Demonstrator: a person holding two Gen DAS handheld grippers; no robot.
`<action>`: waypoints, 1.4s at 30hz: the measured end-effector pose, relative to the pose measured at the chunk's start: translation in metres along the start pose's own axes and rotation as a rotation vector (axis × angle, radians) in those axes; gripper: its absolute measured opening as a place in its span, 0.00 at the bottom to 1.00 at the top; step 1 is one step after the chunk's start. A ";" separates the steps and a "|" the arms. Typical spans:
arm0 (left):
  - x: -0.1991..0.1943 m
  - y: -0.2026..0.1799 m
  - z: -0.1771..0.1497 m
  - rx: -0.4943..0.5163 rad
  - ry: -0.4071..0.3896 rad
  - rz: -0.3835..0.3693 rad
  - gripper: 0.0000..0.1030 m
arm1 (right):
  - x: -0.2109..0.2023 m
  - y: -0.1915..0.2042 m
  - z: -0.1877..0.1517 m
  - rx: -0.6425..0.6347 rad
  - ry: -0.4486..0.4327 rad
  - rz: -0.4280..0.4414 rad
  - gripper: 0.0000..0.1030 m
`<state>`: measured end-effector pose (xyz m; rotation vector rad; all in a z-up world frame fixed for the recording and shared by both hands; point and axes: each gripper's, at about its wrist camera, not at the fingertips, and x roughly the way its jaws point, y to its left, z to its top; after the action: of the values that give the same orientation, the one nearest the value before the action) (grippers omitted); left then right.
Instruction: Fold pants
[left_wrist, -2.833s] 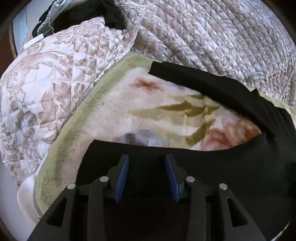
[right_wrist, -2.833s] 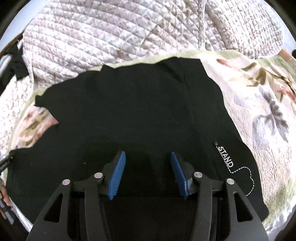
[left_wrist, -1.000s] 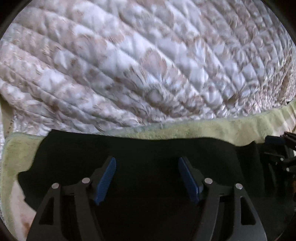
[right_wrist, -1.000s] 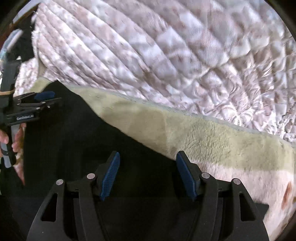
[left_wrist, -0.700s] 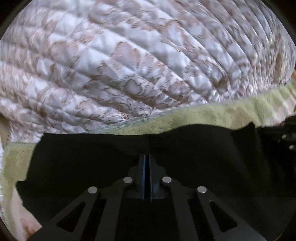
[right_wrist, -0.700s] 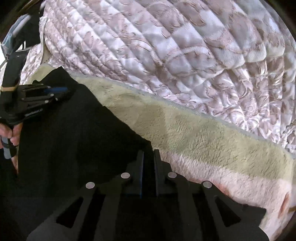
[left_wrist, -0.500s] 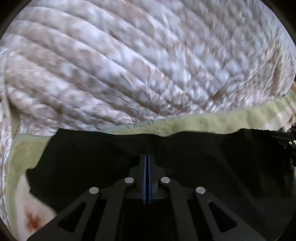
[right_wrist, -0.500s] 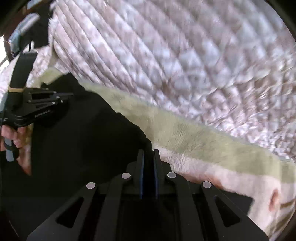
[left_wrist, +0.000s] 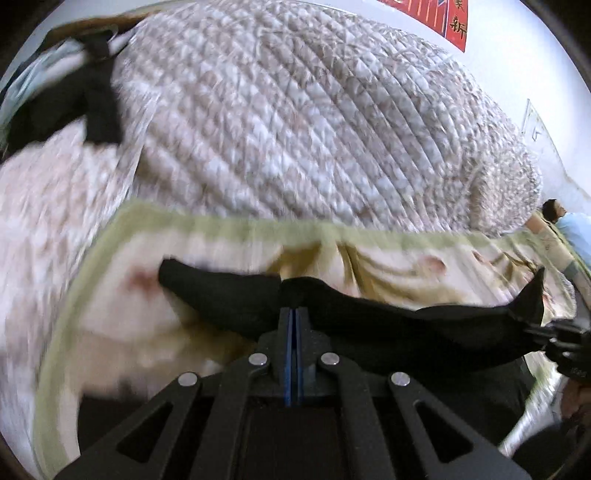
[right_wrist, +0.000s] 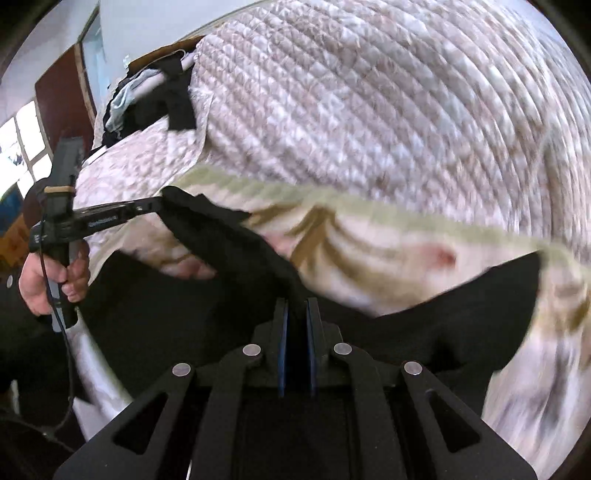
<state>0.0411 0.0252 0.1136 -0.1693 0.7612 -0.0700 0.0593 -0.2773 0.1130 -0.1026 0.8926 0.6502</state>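
The black pants (left_wrist: 388, 314) are lifted off a floral fleece blanket (left_wrist: 147, 302), their edge stretched between both grippers. My left gripper (left_wrist: 294, 317) is shut on the pants' edge near its middle. My right gripper (right_wrist: 295, 314) is shut on the same black fabric (right_wrist: 229, 236), which runs up left to the left gripper (right_wrist: 155, 204) seen from the side. The right gripper also shows at the right edge of the left wrist view (left_wrist: 565, 332), pinching the cloth. The rest of the pants hangs below (right_wrist: 461, 314).
A large quilted bedspread (left_wrist: 314, 122) bulges behind the blanket. Dark and pale clothes (right_wrist: 147, 96) are piled at the far left of the bed. The blanket's green border (right_wrist: 369, 206) runs along the quilt. A white wall (left_wrist: 517, 44) stands behind.
Both grippers shut on the pants' far edge, then lifted and pulled it back. The quilt now looks farther away and the floral blanket is uncovered beneath the raised cloth.
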 end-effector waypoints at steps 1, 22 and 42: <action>-0.003 0.001 -0.015 -0.004 0.023 -0.002 0.02 | -0.001 0.003 -0.013 0.029 0.018 0.005 0.08; 0.010 -0.015 -0.036 0.087 0.094 0.070 0.49 | -0.034 -0.021 -0.122 0.590 0.006 0.062 0.39; 0.092 -0.003 -0.031 0.127 0.182 0.161 0.34 | -0.052 -0.060 -0.139 0.822 -0.034 -0.082 0.39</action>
<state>0.0860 0.0070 0.0293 0.0194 0.9461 0.0195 -0.0262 -0.3985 0.0531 0.6029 1.0555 0.1712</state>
